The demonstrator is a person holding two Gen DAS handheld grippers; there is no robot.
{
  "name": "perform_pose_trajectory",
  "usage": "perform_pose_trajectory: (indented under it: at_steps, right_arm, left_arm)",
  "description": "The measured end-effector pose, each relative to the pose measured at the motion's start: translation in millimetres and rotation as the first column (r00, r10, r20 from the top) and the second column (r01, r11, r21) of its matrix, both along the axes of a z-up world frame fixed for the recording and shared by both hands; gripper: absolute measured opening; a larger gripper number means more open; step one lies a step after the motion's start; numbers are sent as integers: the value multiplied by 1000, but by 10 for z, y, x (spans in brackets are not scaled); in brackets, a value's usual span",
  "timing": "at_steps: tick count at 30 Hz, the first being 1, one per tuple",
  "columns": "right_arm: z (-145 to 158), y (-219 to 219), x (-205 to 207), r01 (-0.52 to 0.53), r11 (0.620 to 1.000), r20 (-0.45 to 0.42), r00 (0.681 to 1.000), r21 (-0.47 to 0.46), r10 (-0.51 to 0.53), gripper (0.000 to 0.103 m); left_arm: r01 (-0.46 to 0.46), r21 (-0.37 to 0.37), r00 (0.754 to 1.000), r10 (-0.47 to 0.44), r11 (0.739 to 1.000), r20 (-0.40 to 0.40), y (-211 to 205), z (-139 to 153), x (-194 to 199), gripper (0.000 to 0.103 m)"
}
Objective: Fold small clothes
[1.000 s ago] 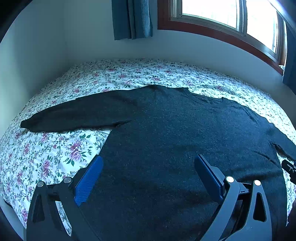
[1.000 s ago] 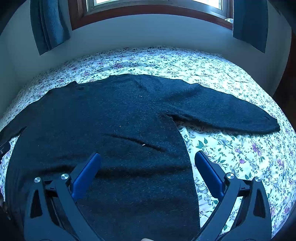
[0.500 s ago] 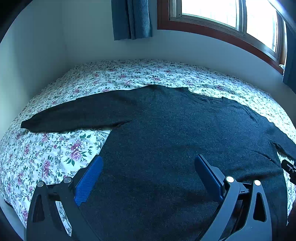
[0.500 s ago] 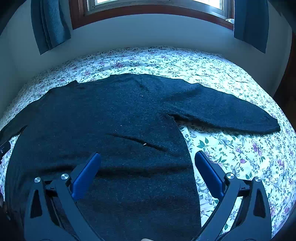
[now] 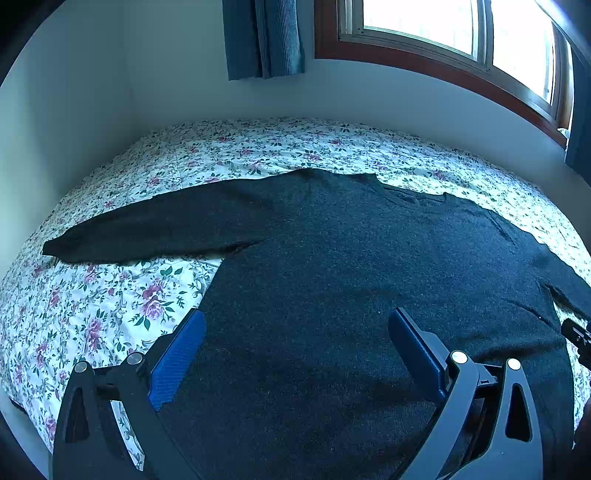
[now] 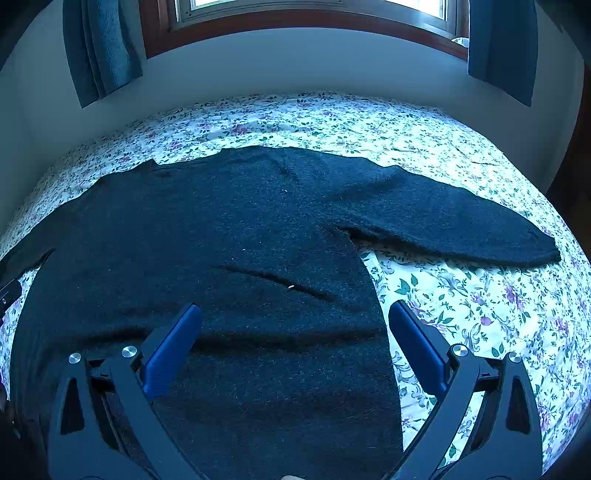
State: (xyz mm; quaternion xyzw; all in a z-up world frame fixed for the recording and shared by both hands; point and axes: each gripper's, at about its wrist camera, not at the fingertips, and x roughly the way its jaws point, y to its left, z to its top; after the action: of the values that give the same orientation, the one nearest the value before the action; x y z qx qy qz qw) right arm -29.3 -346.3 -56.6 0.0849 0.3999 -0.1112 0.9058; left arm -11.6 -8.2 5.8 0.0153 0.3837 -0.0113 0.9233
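Dark sweater spread flat on the bed; both grippers open above its lower part.

Left wrist view: the left gripper [image 5: 295,332] hovers with its blue pads wide apart, holding nothing. Its left pad [image 5: 177,360] sits over the sweater's side edge. The sweater [image 5: 351,277] lies flat on the floral bed [image 5: 110,302], one sleeve [image 5: 147,232] reaching toward the bed's left edge. Part of the other gripper shows at the frame's right edge.
Right wrist view: the right gripper [image 6: 295,332] is likewise fully spread and empty. The sweater [image 6: 221,240] shows a shallow crease [image 6: 273,278] across its body; its other sleeve [image 6: 443,225] extends toward the bed's [image 6: 480,314] right edge. A window [image 6: 314,11] stands above the far edge.
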Motion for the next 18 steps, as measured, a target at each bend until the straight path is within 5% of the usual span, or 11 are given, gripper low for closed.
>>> perform_pose_trajectory:
  at_steps: [18]
  right_arm:
    - [-9,82,10,-7,1000,-5,1000,-7,7,101]
  left_arm:
    - [-2,1,1000,2,1000,-2,38,-12,-6,98]
